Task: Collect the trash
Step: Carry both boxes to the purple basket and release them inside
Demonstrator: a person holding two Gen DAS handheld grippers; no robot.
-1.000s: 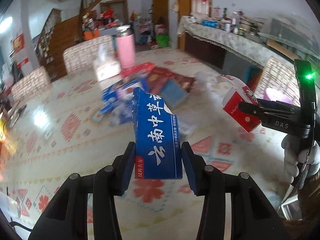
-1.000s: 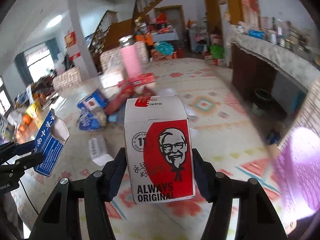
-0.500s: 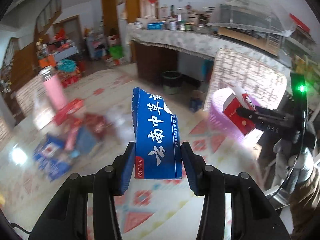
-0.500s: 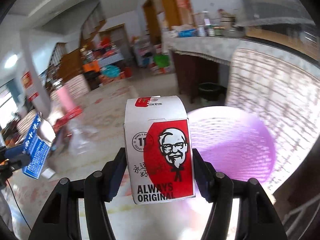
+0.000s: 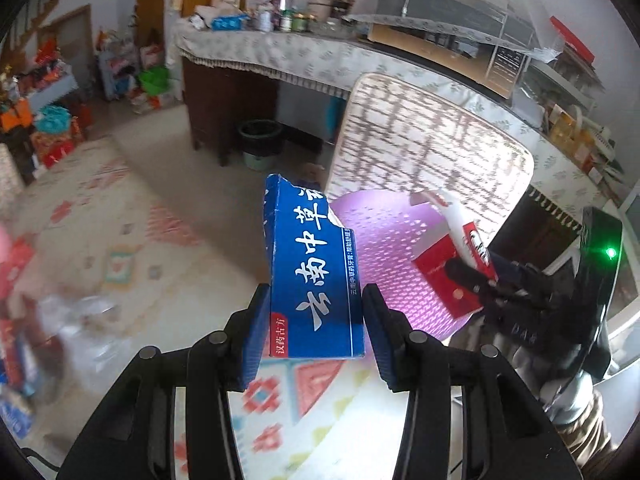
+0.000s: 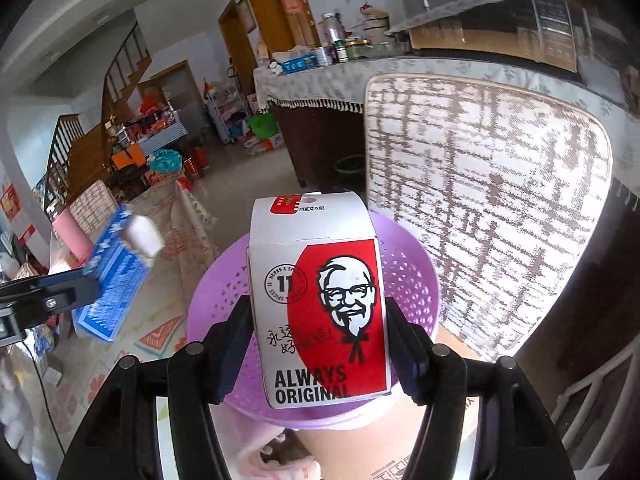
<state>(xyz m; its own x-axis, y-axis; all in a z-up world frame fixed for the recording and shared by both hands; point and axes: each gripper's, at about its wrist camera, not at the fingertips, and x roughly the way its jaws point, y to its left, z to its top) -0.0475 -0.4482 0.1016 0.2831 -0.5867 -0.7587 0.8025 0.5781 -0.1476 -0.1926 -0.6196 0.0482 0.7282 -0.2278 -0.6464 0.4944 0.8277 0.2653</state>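
My left gripper (image 5: 316,336) is shut on a torn blue toothpaste box (image 5: 312,276) held upright. My right gripper (image 6: 320,344) is shut on a white and red fried-chicken carton (image 6: 320,300). A purple perforated basket (image 6: 408,280) sits on a chair just beyond the carton, which hangs over its rim. In the left wrist view the basket (image 5: 380,248) lies behind the blue box, and the right gripper (image 5: 472,280) holds the carton (image 5: 452,264) above it. In the right wrist view the left gripper (image 6: 96,288) with the blue box (image 6: 116,276) shows blurred at the left.
A chair back with a woven cover (image 6: 488,208) stands right behind the basket. A long counter under a patterned cloth (image 5: 280,56) runs along the wall, with a dark bin (image 5: 260,140) below. More trash (image 5: 24,320) lies on the patterned tablecloth at the left.
Both grippers have swung right, away from the pile of trash on the table, to the purple basket on the chair. Each still holds its box.
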